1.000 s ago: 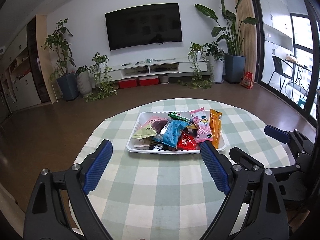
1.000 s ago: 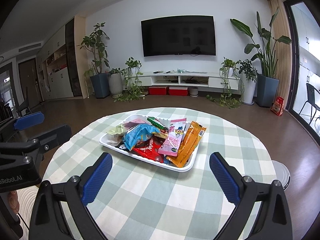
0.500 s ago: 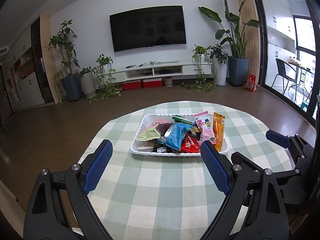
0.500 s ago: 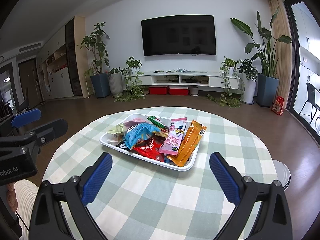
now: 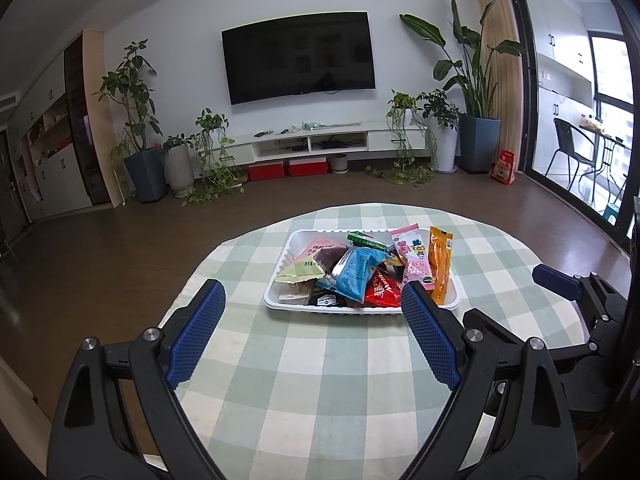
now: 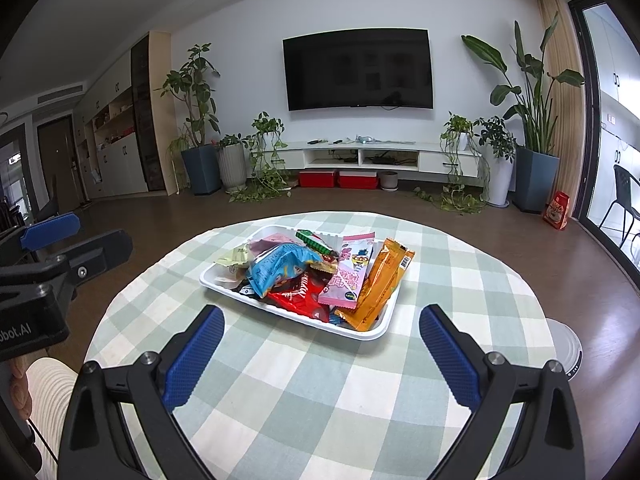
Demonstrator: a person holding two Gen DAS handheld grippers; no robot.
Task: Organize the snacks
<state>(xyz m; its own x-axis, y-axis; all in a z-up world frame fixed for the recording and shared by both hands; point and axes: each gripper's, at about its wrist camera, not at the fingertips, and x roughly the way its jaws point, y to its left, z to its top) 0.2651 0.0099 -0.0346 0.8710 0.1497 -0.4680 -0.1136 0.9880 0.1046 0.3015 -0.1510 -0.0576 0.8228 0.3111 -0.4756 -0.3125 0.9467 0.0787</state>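
Fingers of both my left gripper [image 5: 310, 338] and right gripper [image 6: 318, 356] spread wide, empty; snacks [image 6: 320, 276] heaped in white tray [image 6: 280, 310] on counter [image 6: 320, 400], within reach.

round table [image 5: 360, 380] under green-and-white checked cloth [image 6: 320, 392], white snack-heaped tray [image 6: 390, 322] directly on it

I see a dark television [image 6: 358, 69] on the white wall, a low white console [image 6: 384, 156] beneath it, potted plants [image 6: 534, 120] flanking, brown floor [image 6: 460, 224].
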